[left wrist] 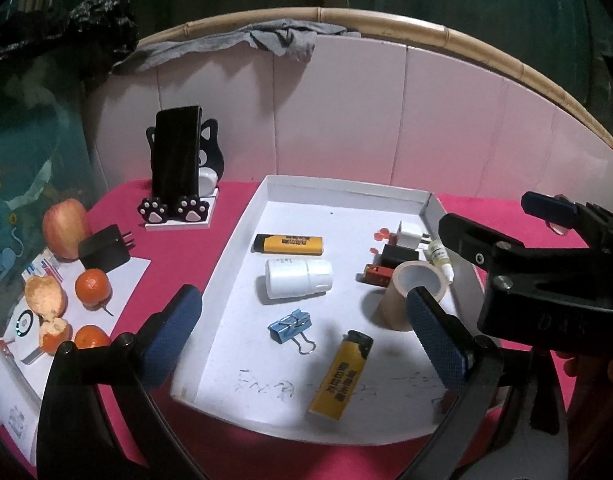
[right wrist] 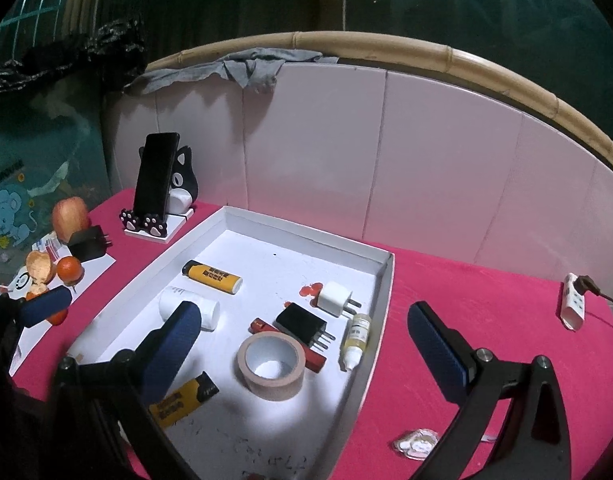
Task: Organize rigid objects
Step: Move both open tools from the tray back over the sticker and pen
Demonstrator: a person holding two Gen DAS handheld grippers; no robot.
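Note:
A white tray [left wrist: 234, 248] [right wrist: 382, 304] lies on the pink table. In it are two yellow lighters [left wrist: 288, 244] [left wrist: 340, 376], a white bottle [left wrist: 296, 282], a blue binder clip [left wrist: 291, 326], a tape roll [left wrist: 412, 294] [right wrist: 272, 364], black and white plug adapters [right wrist: 304, 324] [right wrist: 335, 298], a red item [right wrist: 312, 356] and a dropper bottle [right wrist: 356, 338]. My left gripper [left wrist: 302, 342] is open and empty above the tray's near part. My right gripper [right wrist: 298, 348] is open and empty above the tape roll; it also shows in the left wrist view [left wrist: 546, 216].
A phone on a cat-shaped stand [left wrist: 176, 160] is at the back left. An apple [left wrist: 64, 232], oranges [left wrist: 92, 288], peel and a black charger [left wrist: 104, 250] lie left of the tray. A white power strip [right wrist: 572, 300] is at the right. A small clear trinket [right wrist: 416, 444] lies near the front.

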